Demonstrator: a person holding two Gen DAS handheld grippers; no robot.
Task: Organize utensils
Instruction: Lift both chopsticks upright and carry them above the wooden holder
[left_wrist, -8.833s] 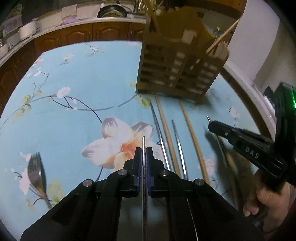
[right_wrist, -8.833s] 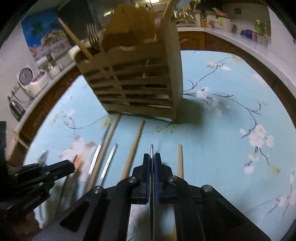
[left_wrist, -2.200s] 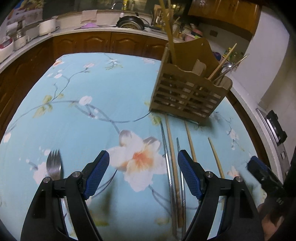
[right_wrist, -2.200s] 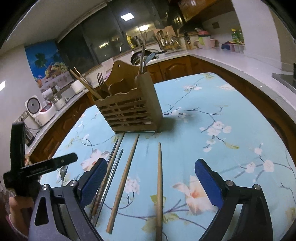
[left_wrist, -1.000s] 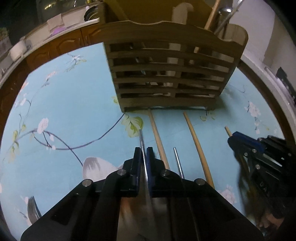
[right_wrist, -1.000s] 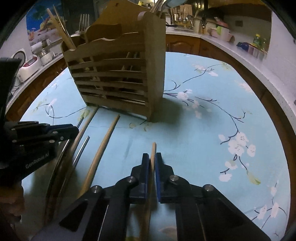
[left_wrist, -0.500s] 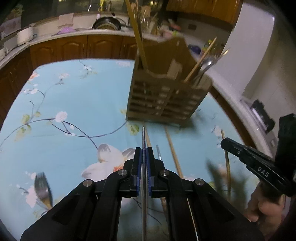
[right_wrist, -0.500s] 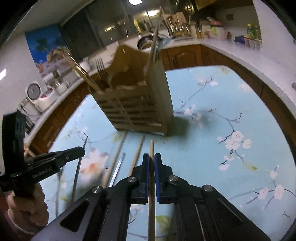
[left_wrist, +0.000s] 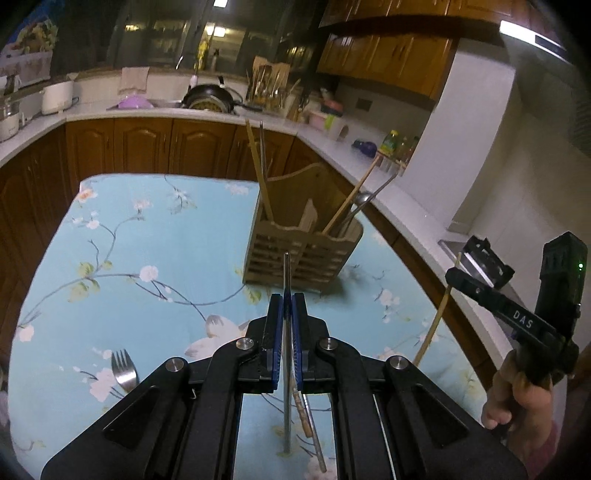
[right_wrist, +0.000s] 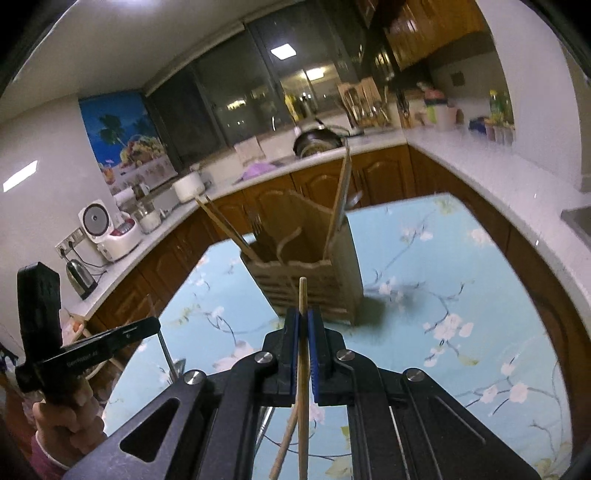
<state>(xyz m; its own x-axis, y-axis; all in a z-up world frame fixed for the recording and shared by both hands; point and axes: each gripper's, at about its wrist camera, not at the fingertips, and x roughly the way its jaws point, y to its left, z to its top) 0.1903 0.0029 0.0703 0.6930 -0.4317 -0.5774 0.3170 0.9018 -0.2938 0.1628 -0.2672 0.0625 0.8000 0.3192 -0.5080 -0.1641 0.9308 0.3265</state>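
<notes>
Broadly, the sorting is about midway, judged by what stands in the wooden holder against what lies on the floral tablecloth. Well to the left of the holder and nearer the camera, 1 fork lies flat on the cloth, untouched. In the holder's left compartment 2 sticks stand upright, 1 wooden and 1 metal; its right compartment holds another wooden and metal pair, leaning right (a fork's tines also show there in the right wrist view).

In front of the holder, the left gripper is clamped tight on a metal chopstick, raised off the cloth with its tip pointing at the holder's slatted front. Below it, at least 2 more sticks lie on the cloth, 1 wooden and 1 metal. Right of the holder, the right gripper is pinched on a wooden chopstick, also lifted and aimed at the holder.

So what is left is these 2 carried sticks, the ones on the cloth, and the fork.

Against the frames from 0.5 s ago, both tools have risen and pulled back: the holder looks smaller and lower in each view, and much more of the counter and windows shows. At 2.2 s ago both sets of fingers were spread wide and empty.
</notes>
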